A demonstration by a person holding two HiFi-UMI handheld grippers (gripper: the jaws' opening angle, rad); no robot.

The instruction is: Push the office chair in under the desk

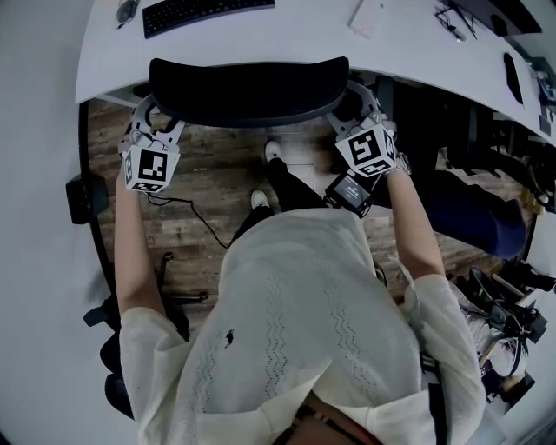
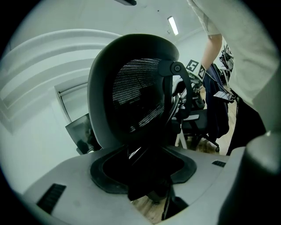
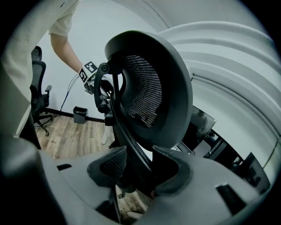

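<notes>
The black mesh-backed office chair (image 1: pixel 248 87) stands at the curved white desk (image 1: pixel 304 43), its backrest top just in front of the desk edge. My left gripper (image 1: pixel 149 120) is at the backrest's left side and my right gripper (image 1: pixel 361 111) at its right side. In the left gripper view the jaws are shut on a dark frame part (image 2: pixel 147 176) below the mesh back (image 2: pixel 136 92). In the right gripper view the jaws are shut on the curved back strut (image 3: pixel 134 162) of the chair (image 3: pixel 153 88).
On the desk lie a keyboard (image 1: pixel 204 13), a mouse (image 1: pixel 128 9), a white device (image 1: pixel 369 17) and glasses (image 1: pixel 450 22). A second chair with dark blue cloth (image 1: pixel 473 213) stands at the right. A cable (image 1: pixel 191 213) runs over the wood floor. A small bin (image 3: pixel 80 114) stands by the wall.
</notes>
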